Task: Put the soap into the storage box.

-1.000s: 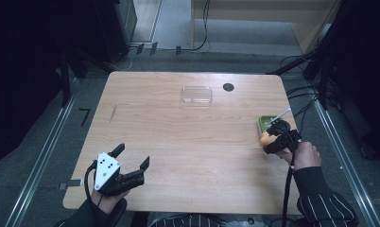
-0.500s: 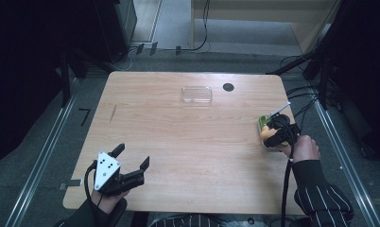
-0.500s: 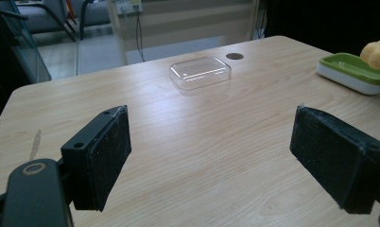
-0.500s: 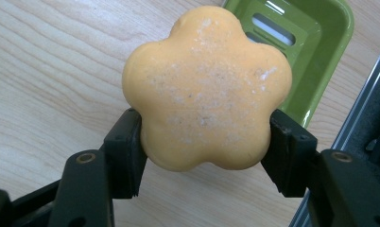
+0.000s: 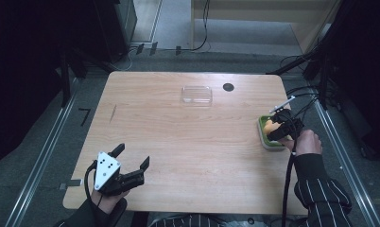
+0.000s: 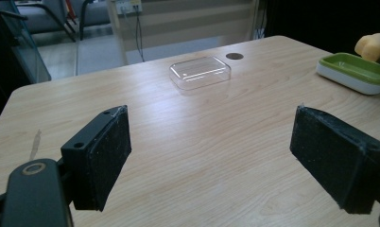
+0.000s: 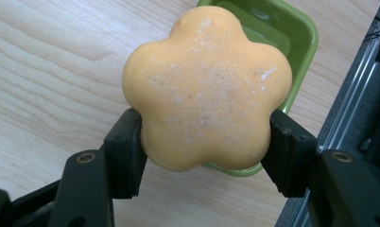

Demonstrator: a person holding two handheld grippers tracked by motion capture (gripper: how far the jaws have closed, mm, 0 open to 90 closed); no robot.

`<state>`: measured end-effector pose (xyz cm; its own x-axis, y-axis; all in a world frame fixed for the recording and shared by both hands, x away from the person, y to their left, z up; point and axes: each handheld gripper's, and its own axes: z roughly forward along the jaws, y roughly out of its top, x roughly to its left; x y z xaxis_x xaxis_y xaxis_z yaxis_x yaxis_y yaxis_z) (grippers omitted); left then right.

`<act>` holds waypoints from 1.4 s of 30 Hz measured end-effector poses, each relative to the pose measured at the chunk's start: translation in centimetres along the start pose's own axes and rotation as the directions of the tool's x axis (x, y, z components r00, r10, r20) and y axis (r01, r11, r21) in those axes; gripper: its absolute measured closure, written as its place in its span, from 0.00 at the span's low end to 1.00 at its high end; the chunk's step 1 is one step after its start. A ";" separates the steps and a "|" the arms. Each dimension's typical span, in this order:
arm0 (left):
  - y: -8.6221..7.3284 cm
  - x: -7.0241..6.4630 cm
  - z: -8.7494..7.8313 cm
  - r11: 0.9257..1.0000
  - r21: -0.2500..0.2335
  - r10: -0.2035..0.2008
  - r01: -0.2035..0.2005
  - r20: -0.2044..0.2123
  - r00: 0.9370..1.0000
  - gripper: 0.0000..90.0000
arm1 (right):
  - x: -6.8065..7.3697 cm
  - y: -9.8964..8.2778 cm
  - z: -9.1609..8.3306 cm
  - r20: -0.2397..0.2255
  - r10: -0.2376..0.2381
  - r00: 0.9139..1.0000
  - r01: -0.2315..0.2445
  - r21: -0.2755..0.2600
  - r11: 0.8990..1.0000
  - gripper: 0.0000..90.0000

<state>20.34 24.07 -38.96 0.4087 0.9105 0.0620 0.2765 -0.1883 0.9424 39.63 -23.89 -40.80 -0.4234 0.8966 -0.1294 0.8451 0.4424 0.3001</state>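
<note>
right gripper [image 5: 279,128] sits at the table's right edge, jaws clamped on the orange flower-shaped soap [image 7: 207,87], one pad on each side of its lower lobes. soap is held up over the near end of the green soap dish [image 7: 273,28]; in the right gripper view it hides most of the dish, and the dish interior shows past its top right. whether the soap's underside touches the dish can't be told. right hand [image 5: 305,143] grips the tool from the person's side, striped sleeve [image 5: 320,187] running in from the bottom right corner, cable hanging along the forearm.

wooden table [image 5: 178,142]: light top, dark round grommet [image 5: 228,87] near the far edge. clear plastic lid [image 5: 196,94] lies flat just left of the grommet, well apart from both grippers.

left gripper [image 5: 133,165] rests at the near left corner, grey three-cornered plate up, jaws spread wide with nothing between them, pointing across the table toward the far right. left gripper view confirms: both pads [image 6: 100,156] apart over bare wood, lid straight ahead, dish and soap at the upper right. left hand [image 5: 105,198] holds it from below the table edge.
</note>
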 end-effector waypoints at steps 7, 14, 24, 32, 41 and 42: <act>0.0 0.0 0.0 1.000 0.000 -0.001 0.001 0.000 1.000 0.15 | -0.5 0.5 0.6 0.005 -0.003 1.000 0.003 0.007 1.000 0.45; 0.0 0.0 0.0 1.000 0.000 0.000 0.000 0.001 1.000 0.15 | -1.0 1.0 1.4 0.014 0.002 1.000 -0.002 0.017 1.000 0.45; 0.0 0.0 0.0 1.000 0.000 -0.002 0.002 0.001 1.000 0.15 | -2.0 1.5 2.9 0.013 0.008 1.000 -0.009 0.044 0.999 0.45; 0.0 0.0 0.0 1.000 0.001 -0.001 0.001 0.002 1.000 0.15 | -2.2 1.8 3.8 0.014 0.009 1.000 -0.010 0.069 0.998 0.45; 0.0 0.0 0.1 1.000 0.001 -0.002 0.002 0.001 1.000 0.15 | -2.3 1.9 4.2 0.015 0.031 0.999 -0.032 0.090 0.995 0.44; 0.0 0.0 0.1 1.000 0.000 -0.002 0.002 0.002 1.000 0.15 | -2.3 1.9 4.3 0.012 0.030 0.999 -0.031 0.092 0.995 0.44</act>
<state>20.38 24.03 -38.98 0.4096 0.9103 0.0597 0.2775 -0.1866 0.9424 43.65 -25.04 -43.97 -0.3941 0.9095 -0.1319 0.8842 0.4144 0.2156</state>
